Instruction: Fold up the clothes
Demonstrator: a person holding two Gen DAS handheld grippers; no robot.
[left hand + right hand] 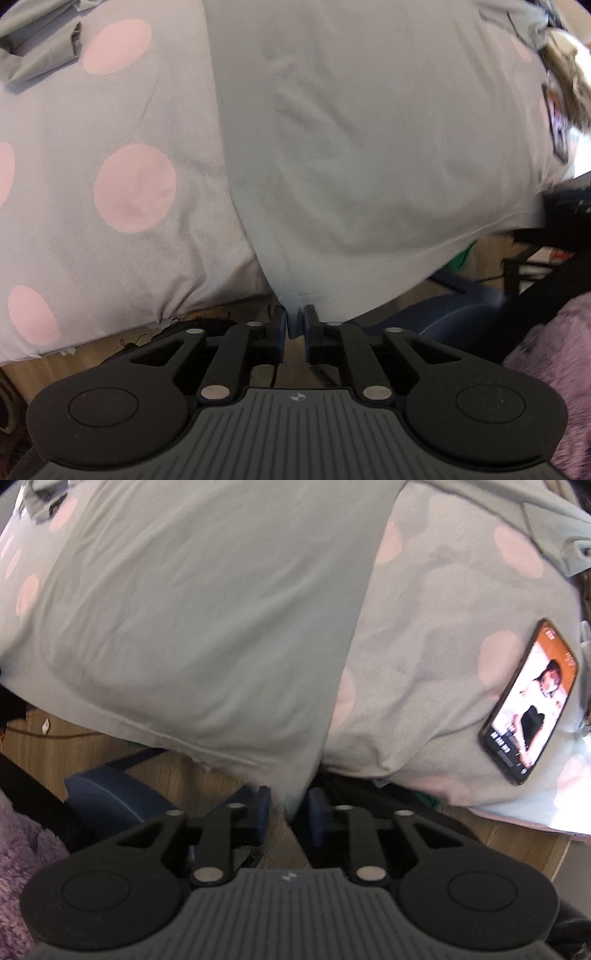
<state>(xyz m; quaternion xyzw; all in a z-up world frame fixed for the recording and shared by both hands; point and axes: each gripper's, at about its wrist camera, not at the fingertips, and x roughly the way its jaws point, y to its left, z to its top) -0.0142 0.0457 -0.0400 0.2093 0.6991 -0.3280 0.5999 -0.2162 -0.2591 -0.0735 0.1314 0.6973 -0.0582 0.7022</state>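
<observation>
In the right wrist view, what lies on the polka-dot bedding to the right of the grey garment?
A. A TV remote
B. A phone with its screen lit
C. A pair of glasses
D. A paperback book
B: a phone with a lit screen lies flat on the polka-dot bedding, apart from the grey garment.

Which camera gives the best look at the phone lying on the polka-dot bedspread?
The right wrist view: the black smartphone with a lit screen lies in full view on the grey, pink-dotted bedspread, right of the plain grey garment. The left wrist view shows no phone.
</observation>
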